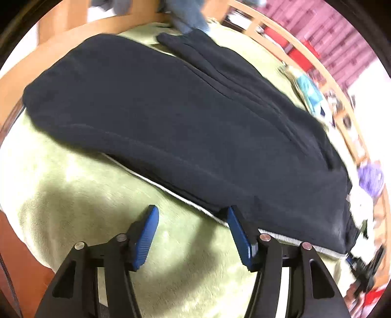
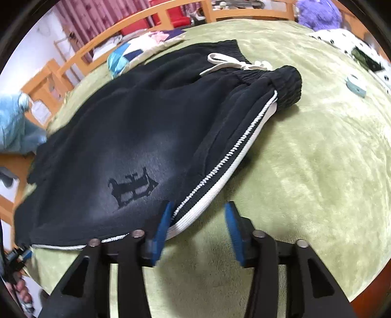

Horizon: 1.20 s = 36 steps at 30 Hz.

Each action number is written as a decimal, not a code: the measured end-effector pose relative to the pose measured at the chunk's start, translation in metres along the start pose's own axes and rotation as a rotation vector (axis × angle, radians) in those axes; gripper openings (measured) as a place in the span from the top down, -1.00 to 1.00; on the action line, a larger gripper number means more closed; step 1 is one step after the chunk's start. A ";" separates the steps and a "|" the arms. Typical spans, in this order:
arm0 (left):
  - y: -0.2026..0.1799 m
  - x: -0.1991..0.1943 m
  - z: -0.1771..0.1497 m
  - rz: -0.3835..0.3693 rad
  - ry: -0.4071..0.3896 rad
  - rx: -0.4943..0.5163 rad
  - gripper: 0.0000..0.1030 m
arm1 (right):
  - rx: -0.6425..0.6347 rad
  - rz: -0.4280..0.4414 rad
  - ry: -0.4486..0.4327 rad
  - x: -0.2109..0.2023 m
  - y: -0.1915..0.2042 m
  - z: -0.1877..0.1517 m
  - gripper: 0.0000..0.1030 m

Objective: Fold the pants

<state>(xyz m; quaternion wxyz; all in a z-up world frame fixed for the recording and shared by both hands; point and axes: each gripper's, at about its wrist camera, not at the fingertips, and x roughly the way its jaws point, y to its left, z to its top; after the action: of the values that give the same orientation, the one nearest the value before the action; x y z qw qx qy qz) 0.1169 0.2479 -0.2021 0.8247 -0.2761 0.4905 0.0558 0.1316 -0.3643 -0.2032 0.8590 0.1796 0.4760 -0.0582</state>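
Black pants (image 1: 171, 117) with a white side stripe lie flat on a green blanket, legs laid one over the other. In the right wrist view the pants (image 2: 127, 146) show a dark printed logo, an elastic waistband (image 2: 288, 85) and a white drawstring (image 2: 234, 63). My left gripper (image 1: 193, 220) is open and empty, its right finger at the striped near edge. My right gripper (image 2: 198, 217) is open and empty, straddling the white stripe (image 2: 220, 166) at the near edge.
The green blanket (image 2: 305, 183) covers a bed with a wooden rail (image 2: 136, 19) along the far side. Pillows and folded cloth (image 2: 136, 49) lie at the back. A light blue garment (image 2: 17, 122) sits left. A spotted cloth (image 2: 354, 44) lies far right.
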 end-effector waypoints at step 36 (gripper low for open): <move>-0.179 0.024 0.274 -0.013 -0.434 0.140 0.83 | 0.068 0.157 -0.309 0.023 0.100 0.275 0.77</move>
<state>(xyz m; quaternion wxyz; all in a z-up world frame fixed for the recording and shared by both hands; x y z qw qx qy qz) 0.4075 0.2327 -0.0497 0.9284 -0.2029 0.3024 0.0741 0.3907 -0.3698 -0.0642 0.9173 0.2338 0.3205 -0.0340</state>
